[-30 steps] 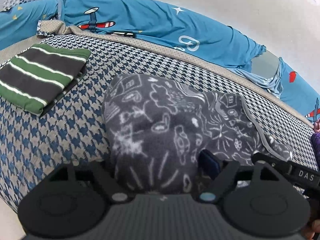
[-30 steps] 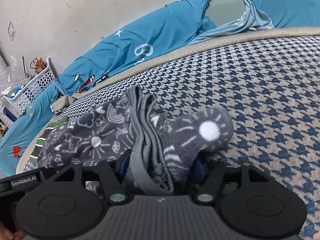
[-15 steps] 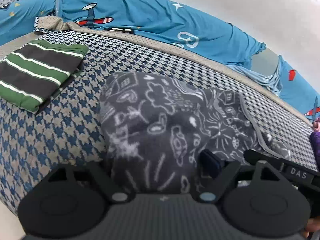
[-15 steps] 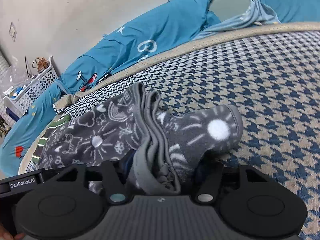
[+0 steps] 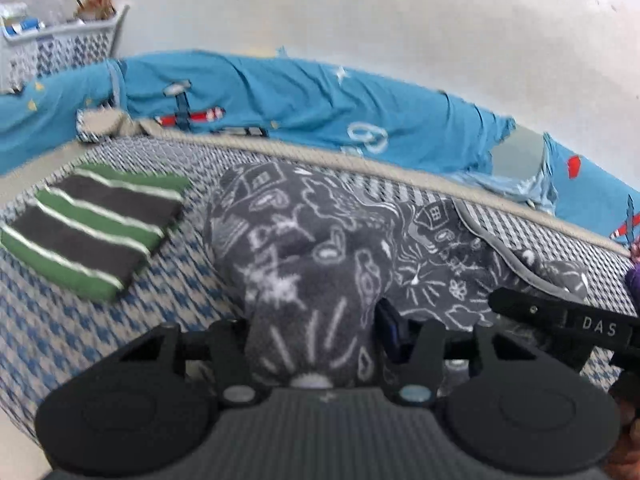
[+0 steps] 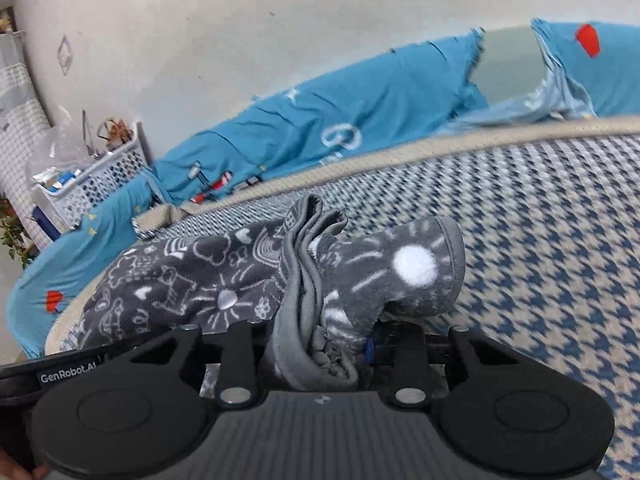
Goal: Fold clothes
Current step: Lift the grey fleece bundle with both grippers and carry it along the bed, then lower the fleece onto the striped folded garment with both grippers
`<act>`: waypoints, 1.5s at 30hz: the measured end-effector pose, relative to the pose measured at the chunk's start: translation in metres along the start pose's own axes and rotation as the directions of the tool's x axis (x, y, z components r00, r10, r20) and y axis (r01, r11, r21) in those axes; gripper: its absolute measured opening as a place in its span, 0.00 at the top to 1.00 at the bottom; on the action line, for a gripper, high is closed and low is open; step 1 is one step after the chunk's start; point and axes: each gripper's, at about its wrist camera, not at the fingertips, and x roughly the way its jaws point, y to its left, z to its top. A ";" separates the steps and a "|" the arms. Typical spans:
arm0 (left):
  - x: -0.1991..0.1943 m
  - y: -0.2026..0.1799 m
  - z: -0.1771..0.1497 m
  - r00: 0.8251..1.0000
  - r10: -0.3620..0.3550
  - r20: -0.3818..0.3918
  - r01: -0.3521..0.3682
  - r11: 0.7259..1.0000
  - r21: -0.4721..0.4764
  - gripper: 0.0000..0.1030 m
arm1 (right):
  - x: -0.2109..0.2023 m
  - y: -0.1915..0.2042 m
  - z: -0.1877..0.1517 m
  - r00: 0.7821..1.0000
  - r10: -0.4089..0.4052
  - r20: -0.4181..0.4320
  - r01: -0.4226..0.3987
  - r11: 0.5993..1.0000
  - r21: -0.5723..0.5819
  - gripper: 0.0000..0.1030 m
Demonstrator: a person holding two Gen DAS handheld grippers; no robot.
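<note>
Grey fleece garment (image 5: pixel 320 240), white doodle print, lies bunched on the bed (image 5: pixel 60 320), long axis running crosswise between the two tools. Left tool (image 5: pixel 314 344): jaws closing, a fold of fleece bulging between them. Right tool (image 6: pixel 320 344): jaws closing on the gathered, grey-trimmed edges; a sun-print flap (image 6: pixel 416 268) sticks out to the right.

Left view alone shows a folded green-and-black striped garment (image 5: pixel 96 232) lying flat, apart from the fleece on its left. Right view shows more of the white basket (image 6: pixel 96 176) at the bed's far corner.

Bed cover is blue-and-beige houndstooth; blue printed bedding (image 6: pixel 360 112) along a pale wall (image 5: pixel 360 12)
</note>
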 end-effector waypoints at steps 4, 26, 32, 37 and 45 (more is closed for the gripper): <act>-0.006 0.024 0.018 0.998 0.050 0.030 -0.049 0.998 -0.030 0.53 | 0.012 0.024 0.011 0.999 0.038 0.023 -0.038 0.999 0.003 0.67; 0.004 0.177 0.095 0.928 0.361 0.094 -0.328 0.909 -0.255 0.52 | 0.164 0.193 0.045 0.967 0.256 -0.002 -0.255 0.961 -0.107 0.67; 0.024 0.203 0.101 0.910 0.407 0.081 -0.365 0.878 -0.309 0.51 | 0.203 0.216 0.045 0.959 0.283 -0.006 -0.282 0.953 -0.114 0.67; 0.055 0.230 0.092 0.912 0.405 -0.068 -0.393 0.814 -0.428 0.38 | 0.241 0.217 0.034 0.968 0.242 -0.066 -0.249 0.961 -0.117 0.59; 0.026 0.235 0.097 0.894 0.448 -0.008 -0.391 0.772 -0.501 0.23 | 0.233 0.189 0.032 0.969 0.244 -0.046 -0.247 0.967 -0.067 0.46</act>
